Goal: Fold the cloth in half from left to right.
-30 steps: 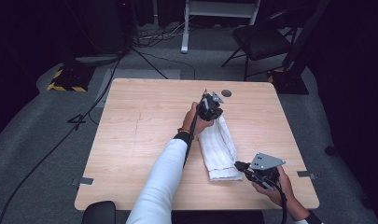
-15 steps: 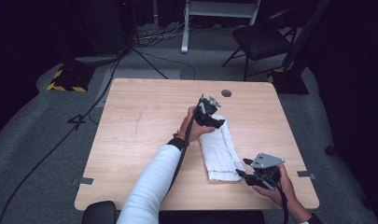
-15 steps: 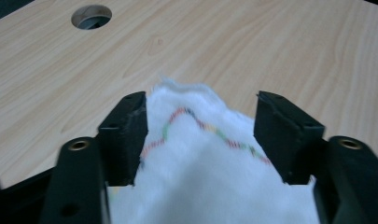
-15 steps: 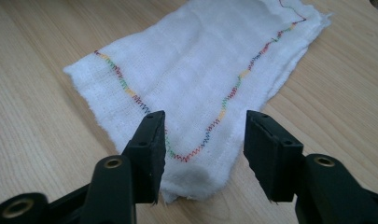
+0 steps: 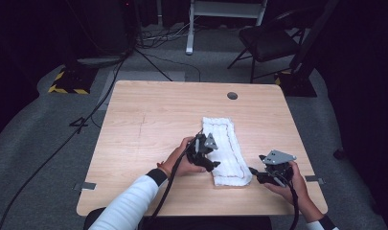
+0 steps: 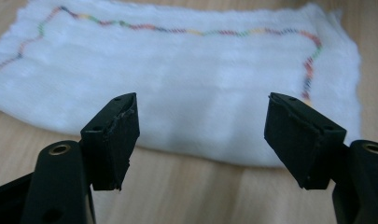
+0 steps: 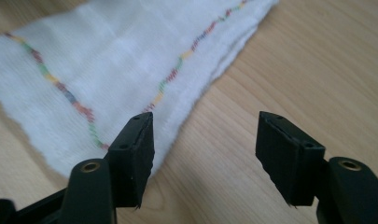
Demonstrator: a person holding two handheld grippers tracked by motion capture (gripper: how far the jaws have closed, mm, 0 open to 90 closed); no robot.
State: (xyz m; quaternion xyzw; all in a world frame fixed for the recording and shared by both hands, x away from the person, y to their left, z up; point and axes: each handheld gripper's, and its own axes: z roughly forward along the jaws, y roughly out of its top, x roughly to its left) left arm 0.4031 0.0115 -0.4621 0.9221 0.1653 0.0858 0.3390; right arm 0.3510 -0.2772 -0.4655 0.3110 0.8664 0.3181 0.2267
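A folded white towel [image 5: 226, 143] with a multicoloured stitched border lies flat on the wooden table [image 5: 148, 124]. My left gripper [image 5: 211, 154] sits at the towel's left edge, near its middle. In the left gripper view the jaws [image 6: 203, 135] stand open just short of the towel [image 6: 191, 79], with nothing between them. My right gripper [image 5: 255, 172] rests by the towel's near right corner. Its jaws [image 7: 205, 149] are open over bare wood, with the towel's corner [image 7: 107, 70] beside the left jaw. Both pairs of jaws have just been opening.
A round cable hole [image 5: 232, 96] sits near the table's far edge. Behind the table a black chair [image 5: 268, 43] stands on the grey floor, with cables [image 5: 105, 91] at the left. Bare wood stretches left of the towel.
The left gripper let go of the towel's far end and came back toward the person along its left side. The right gripper released the near end. Both jaws opened, and the towel now lies flat.
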